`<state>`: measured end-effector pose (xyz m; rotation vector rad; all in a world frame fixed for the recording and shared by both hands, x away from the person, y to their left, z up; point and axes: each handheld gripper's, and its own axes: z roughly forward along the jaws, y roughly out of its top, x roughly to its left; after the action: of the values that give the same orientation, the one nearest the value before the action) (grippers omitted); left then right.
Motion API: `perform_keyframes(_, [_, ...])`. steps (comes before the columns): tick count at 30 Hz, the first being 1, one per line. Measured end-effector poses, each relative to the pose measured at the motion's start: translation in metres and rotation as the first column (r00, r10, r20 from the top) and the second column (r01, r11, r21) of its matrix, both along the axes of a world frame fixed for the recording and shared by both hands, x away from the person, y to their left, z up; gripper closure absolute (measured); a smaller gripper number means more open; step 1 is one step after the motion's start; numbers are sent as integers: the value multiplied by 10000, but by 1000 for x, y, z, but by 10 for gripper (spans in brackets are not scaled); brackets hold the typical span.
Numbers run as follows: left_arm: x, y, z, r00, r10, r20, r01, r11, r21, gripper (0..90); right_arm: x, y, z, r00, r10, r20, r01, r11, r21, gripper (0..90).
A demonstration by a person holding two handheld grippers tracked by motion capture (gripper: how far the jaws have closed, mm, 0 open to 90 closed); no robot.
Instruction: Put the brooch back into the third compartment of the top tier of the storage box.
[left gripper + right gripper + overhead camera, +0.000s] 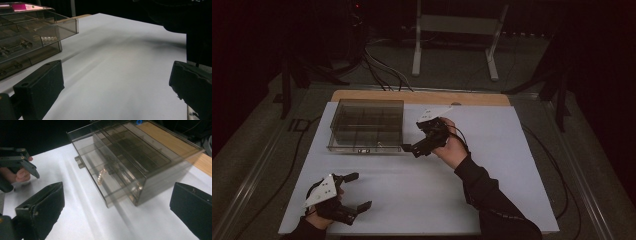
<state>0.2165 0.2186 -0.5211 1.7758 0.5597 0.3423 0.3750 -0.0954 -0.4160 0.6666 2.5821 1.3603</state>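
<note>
A white sheet (422,195) covered the table, and a strip of bare wood (419,96) showed along its far edge. The room around it was dark. Beyond the table stood a white metal frame (456,37) on a grey floor, with black cables (379,70) trailing across the floor towards the table's far edge. Dark stands (292,75) rose at the left and right of the table, and a metal rail (249,182) ran along the floor at its left.

A smoky clear plastic box (367,125) with inner compartments sat on the sheet in the far left part of the table. In the right gripper view one shallow drawer (110,182) stood pulled partly out of the box (140,157), and something small and gold-coloured (101,176) lay in it; I could not tell what it was. In the left gripper view small metal parts (22,45) showed through the box's walls (37,32).

The right gripper (409,148) was held just beside the box's near right corner, its jaws spread wide with nothing between them, pointing at the drawer. The left gripper (359,191) hovered over the near left part of the sheet, well apart from the box, its jaws also wide apart and empty. A dark sleeve (492,200) covered the right forearm.
</note>
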Motion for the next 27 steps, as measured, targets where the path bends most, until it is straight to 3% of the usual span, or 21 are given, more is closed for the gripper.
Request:
perform_keyframes(13, [0,-1,0,10000,-25,40,25,10000,47,6,-15,-37,-16,9989,-435,196,430,9988,230,0])
perform_keyframes(27, [-1,0,1,10000,-28,23,28,10000,47,6,-45,-73,-58,9959,-902,-15,902,9959,104,0])
